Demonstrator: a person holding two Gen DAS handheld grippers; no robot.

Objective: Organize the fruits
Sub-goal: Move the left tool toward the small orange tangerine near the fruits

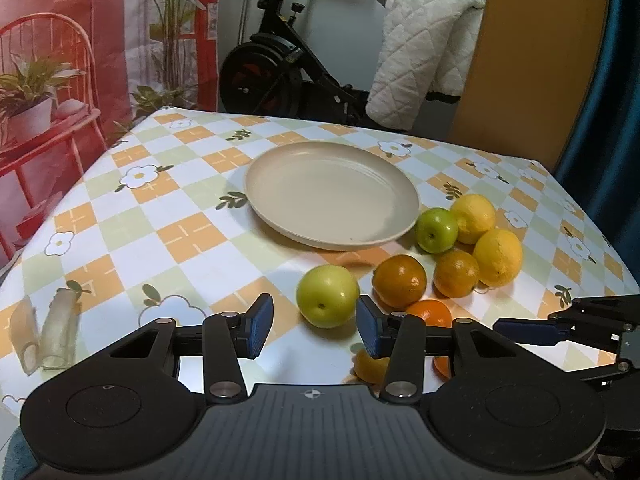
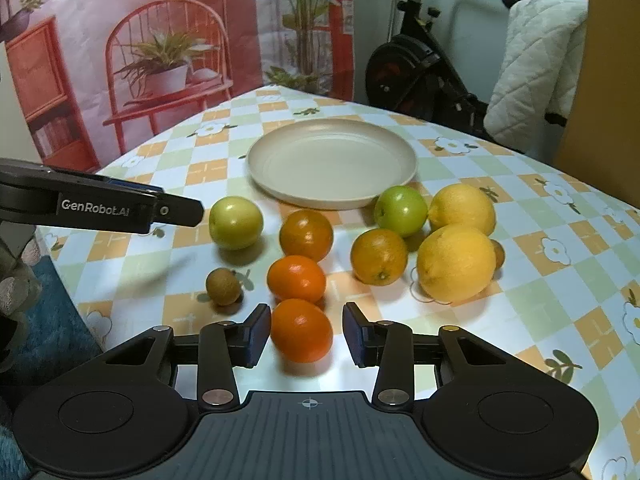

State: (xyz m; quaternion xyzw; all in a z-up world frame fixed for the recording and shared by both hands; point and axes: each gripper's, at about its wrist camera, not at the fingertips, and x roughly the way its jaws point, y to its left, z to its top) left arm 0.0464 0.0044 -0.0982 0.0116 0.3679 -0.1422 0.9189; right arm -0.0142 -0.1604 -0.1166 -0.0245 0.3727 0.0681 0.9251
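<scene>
Fruits all lie loose on the desk (image 2: 560,320); we have none on the plate (image 2: 332,160) yet.
Everything is left to do. Our left gripper (image 1: 316,322) has its fingers parted around the near apple (image 1: 328,295), not pressing it; our right gripper (image 2: 306,334) straddles the nearest orange (image 2: 301,330), a gap showing on the right side, so released. Lemons (image 2: 456,262) and the other apple (image 2: 400,211) wait near the plate.

Matt beige plate (image 1: 332,196), glossy patterned tablecloth (image 1: 192,236)
</scene>
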